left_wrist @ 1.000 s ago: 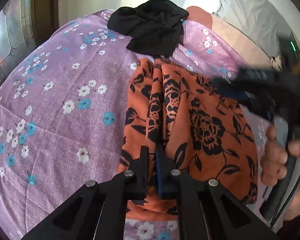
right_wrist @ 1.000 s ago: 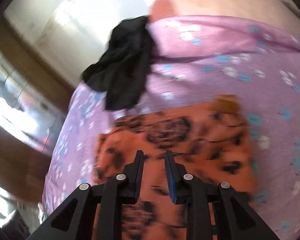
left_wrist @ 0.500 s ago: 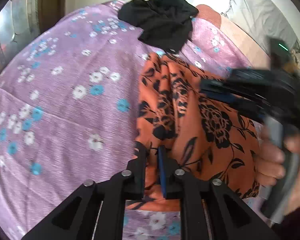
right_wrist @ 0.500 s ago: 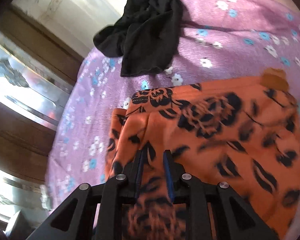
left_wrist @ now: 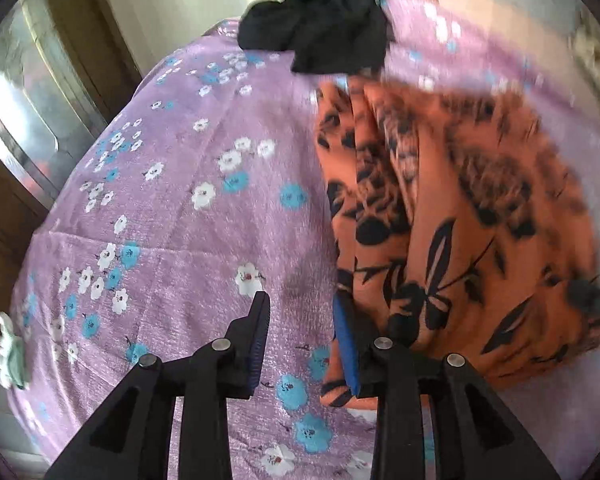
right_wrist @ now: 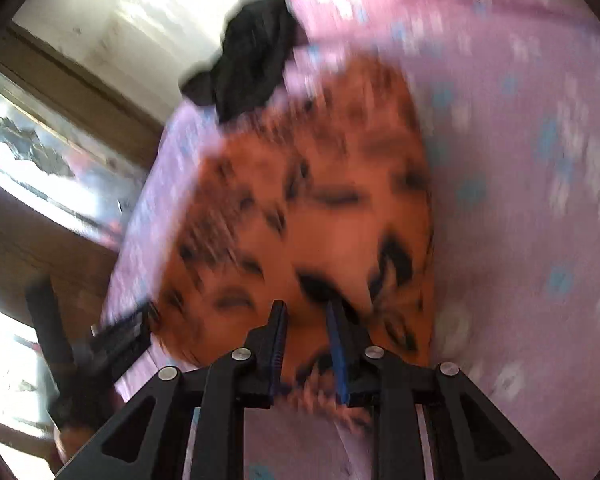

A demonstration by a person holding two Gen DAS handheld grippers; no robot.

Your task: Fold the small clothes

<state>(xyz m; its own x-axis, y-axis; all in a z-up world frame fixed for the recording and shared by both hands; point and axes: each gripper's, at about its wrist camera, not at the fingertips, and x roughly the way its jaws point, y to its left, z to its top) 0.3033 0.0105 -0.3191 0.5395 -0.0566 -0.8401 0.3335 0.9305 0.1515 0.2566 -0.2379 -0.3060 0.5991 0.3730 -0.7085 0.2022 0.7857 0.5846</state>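
An orange garment with black flowers (left_wrist: 452,216) lies folded on the purple flowered bedspread (left_wrist: 172,208); it also shows, blurred, in the right wrist view (right_wrist: 308,224). My left gripper (left_wrist: 302,312) is open and empty just off the garment's left edge, its right finger touching the cloth. My right gripper (right_wrist: 306,314) is open at the garment's near edge with cloth between and under its fingers. The tip of the right gripper (left_wrist: 592,304) shows at the garment's right side in the left wrist view, and the left gripper (right_wrist: 120,332) at the left in the right wrist view.
A crumpled black garment (left_wrist: 320,20) lies on the far part of the bedspread, just beyond the orange one; it also appears in the right wrist view (right_wrist: 252,56). A wooden frame with glass (left_wrist: 24,92) stands along the left side of the bed.
My left gripper has opened, let go of the orange garment and moved left off it. My right gripper has opened wider and shifted over the garment's near edge. The garment lies folded over.
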